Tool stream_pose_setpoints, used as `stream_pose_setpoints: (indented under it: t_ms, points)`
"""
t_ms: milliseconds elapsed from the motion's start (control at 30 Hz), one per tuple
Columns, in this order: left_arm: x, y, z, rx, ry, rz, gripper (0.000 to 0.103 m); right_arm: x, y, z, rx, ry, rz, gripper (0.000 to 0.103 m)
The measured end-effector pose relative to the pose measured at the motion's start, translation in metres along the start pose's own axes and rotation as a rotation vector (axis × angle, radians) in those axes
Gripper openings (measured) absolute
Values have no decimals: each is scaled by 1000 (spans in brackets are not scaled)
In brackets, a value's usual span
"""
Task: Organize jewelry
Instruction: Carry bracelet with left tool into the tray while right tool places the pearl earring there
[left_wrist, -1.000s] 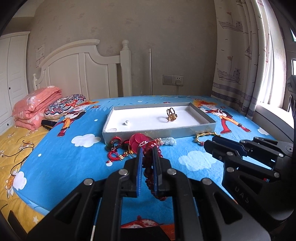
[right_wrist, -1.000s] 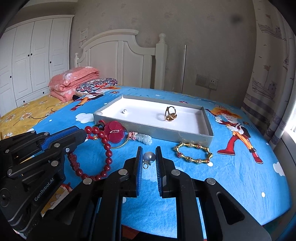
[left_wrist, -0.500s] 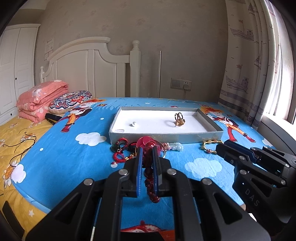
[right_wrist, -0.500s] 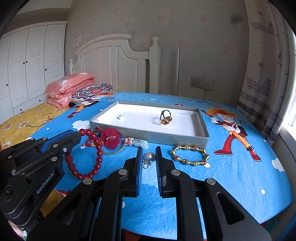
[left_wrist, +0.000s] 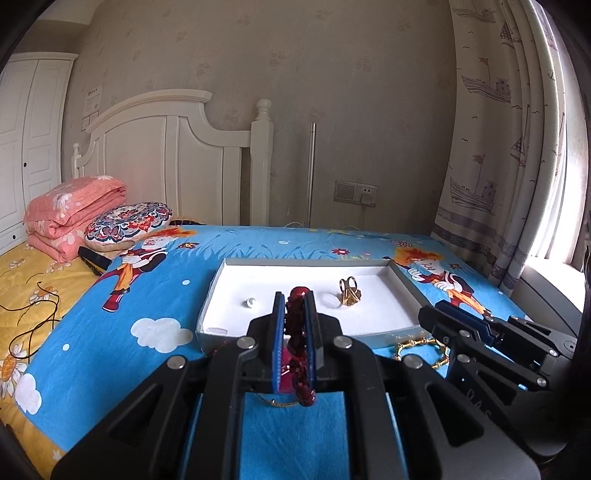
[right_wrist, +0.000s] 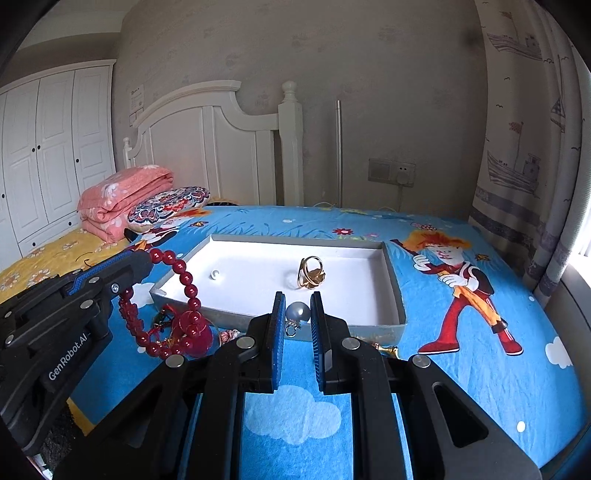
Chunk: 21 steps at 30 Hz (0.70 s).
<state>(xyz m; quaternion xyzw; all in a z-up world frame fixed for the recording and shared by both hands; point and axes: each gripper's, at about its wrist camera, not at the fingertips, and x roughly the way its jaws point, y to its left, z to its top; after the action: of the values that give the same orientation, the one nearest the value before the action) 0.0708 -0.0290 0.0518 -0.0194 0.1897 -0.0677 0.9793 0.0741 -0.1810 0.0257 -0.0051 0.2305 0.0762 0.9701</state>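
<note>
The left gripper (left_wrist: 294, 317) has its fingers clamped on a red bead string (right_wrist: 184, 291), low centre of its frame. The right gripper (right_wrist: 297, 317) pinches a grey pearl (right_wrist: 298, 312) before the tray (right_wrist: 391, 280) on the bed (right_wrist: 461, 362).

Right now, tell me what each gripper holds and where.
Left gripper: red bead bracelet, pinched on its strand. Right gripper: grey pearl pendant, pinched across the pearl.

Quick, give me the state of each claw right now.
Left claw: shut on the red bead bracelet.
Right claw: shut on the grey pearl pendant.
</note>
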Motion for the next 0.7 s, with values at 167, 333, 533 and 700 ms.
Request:
stream_pose_setpoints:
  t_ms: [167,333,533,700]
  points:
    - [28,-6,32,23,8,-12,10,30,-7,15,-3,31,-6,14]
    - [71,-3,49,15,58,15,10,68,-15,30,5,83,-21,14]
    - [127,5,56,-7,138,61,10,106,-27,46,21,128,-56,14]
    - [167,12,52,-33,214,90,11,134,-36,47,35,186,-73,14]
